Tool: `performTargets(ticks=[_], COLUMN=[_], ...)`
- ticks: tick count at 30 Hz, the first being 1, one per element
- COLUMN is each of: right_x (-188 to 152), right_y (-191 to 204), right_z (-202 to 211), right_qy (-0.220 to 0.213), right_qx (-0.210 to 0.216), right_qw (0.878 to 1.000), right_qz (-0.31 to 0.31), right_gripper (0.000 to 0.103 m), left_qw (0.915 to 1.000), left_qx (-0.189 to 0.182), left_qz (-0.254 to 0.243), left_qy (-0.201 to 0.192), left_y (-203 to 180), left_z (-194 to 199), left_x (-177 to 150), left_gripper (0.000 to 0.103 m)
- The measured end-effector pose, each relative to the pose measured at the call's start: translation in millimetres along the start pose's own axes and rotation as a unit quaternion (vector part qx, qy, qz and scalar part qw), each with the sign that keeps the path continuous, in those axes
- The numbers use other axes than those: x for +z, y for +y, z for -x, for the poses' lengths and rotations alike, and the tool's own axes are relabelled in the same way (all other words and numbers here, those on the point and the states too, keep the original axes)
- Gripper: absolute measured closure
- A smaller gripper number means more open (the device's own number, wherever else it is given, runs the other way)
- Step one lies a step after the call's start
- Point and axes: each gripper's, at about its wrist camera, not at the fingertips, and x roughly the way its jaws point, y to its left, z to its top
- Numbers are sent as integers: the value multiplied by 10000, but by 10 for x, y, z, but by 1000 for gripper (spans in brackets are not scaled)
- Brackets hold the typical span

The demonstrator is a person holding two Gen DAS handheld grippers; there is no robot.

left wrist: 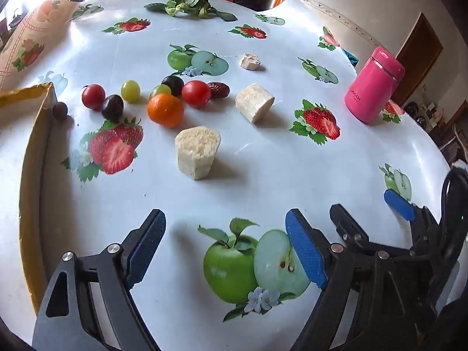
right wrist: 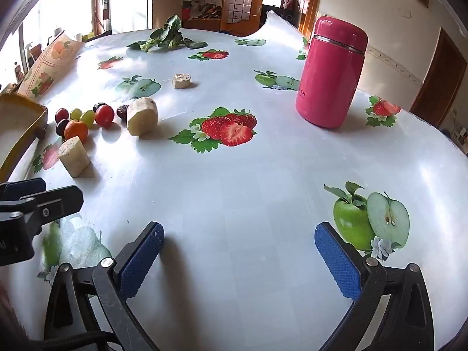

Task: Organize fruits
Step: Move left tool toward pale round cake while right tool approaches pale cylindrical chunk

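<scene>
Both tools are spread wide and empty, left tool [left wrist: 225, 248] and right tool [right wrist: 238, 259] hovering low over the tabletop [left wrist: 263, 161]. Fruits sit bunched beside the yellow tray [left wrist: 32, 152]: orange [left wrist: 165, 109], tomato [left wrist: 196, 93], grapes [left wrist: 130, 90]. I reckon any sloppy pinch sends those round ones rolling, or squashes a grape.

Table [left wrist: 263, 158] is wearing a glossy white plastic cloth w/ printed strawberries & green apples. Sitting on it, left-centre: a cluster of small fruit, incl. an orange mandarin [left wrist: 165, 110], red cherry tomatoes [left wrist: 196, 93], green grapes [left wrist: 130, 91], dark grapes [left wrist: 112, 108] & a brown date [left wrist: 218, 89]. Three pale cut chunks [left wrist: 197, 152] are lying nearby. Pink metal flask [left wrist: 373, 84] is standing upright at right, leafy greens [left wrist: 190, 3] at far edge, yellow-rimmed cardboard tray [left wrist: 35, 152] at left edge.
</scene>
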Motion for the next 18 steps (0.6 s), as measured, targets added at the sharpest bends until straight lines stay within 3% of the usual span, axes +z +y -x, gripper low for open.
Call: performTargets(ticks=[1, 5, 9, 18], right_x=[1, 8, 22, 1], right_y=[-3, -27, 6, 3], right_z=[0, -4, 0, -4], right_qy=[3, 10, 17, -6], right_qx=[4, 9, -17, -40], right_qw=[10000, 10000, 10000, 10000], right_qz=[-2, -1, 10, 38], right_gripper=[1, 1, 1, 1], left_qw=[9999, 9991, 9990, 9967], left_qx=[158, 78, 0, 220], left_qz=[-66, 151, 411, 778], left_qy=[18, -388, -195, -41], left_y=[-20, 132, 361, 474], left_z=[-21, 173, 296, 551], left_x=[-15, -308, -348, -478], left_gripper=[18, 18, 18, 19])
